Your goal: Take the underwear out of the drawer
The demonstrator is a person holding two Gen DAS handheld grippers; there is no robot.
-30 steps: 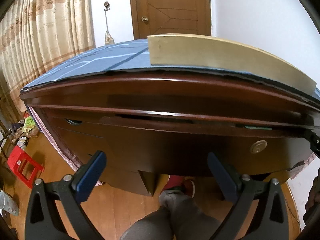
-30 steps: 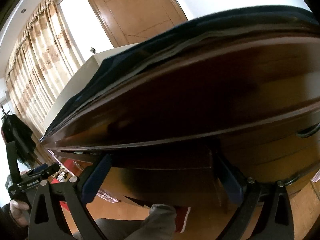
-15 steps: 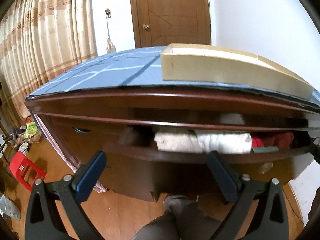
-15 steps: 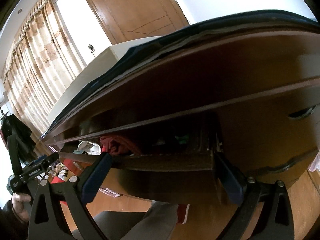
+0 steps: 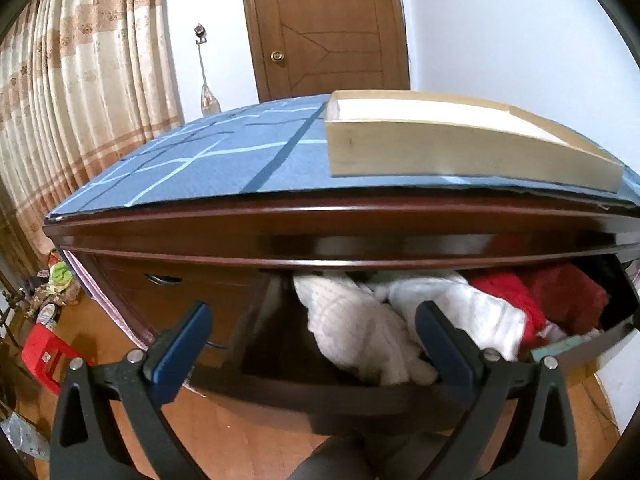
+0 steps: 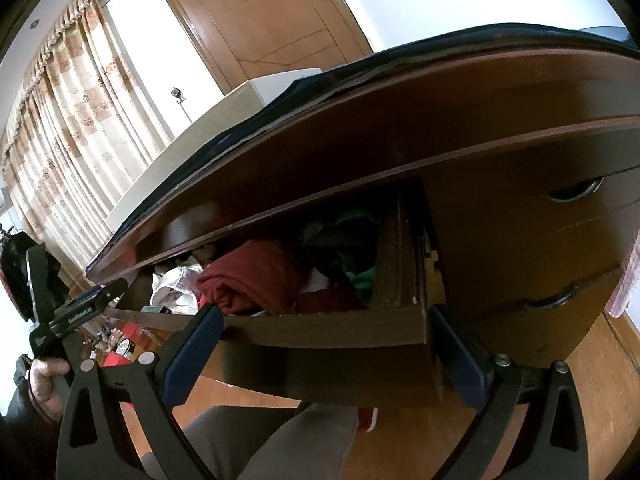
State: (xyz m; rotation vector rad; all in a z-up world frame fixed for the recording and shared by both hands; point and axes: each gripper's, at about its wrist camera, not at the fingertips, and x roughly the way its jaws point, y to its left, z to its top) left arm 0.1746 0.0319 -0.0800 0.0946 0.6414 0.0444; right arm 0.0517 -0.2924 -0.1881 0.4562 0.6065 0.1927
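Your left tool (image 5: 312, 320) is spread wide and holds nothing, and the drawer (image 5: 360, 390) stands open straight ahead of it, its front edge crossing just beyond the fingertips. The underwear is not yet out: the white folded clothes (image 5: 360, 320) lie directly between and just past your two left fingers, with their bulk running across the drawer from left to right, and the red clothes (image 5: 560, 292) sit further to the right of that tool. Which piece counts as underwear you cannot tell from here. Your right tool (image 6: 324, 344) is also spread and empty, its fingers straddling the front board of the drawer near its right corner, with the dark red clothes (image 6: 256, 276) just beyond and slightly left of its left finger. The left tool looks the nearer to the white pile, so a short push forward and down over the front edge should reach it. The only writing is white lettering on the body of the left tool seen in the right wrist view, too small to read.
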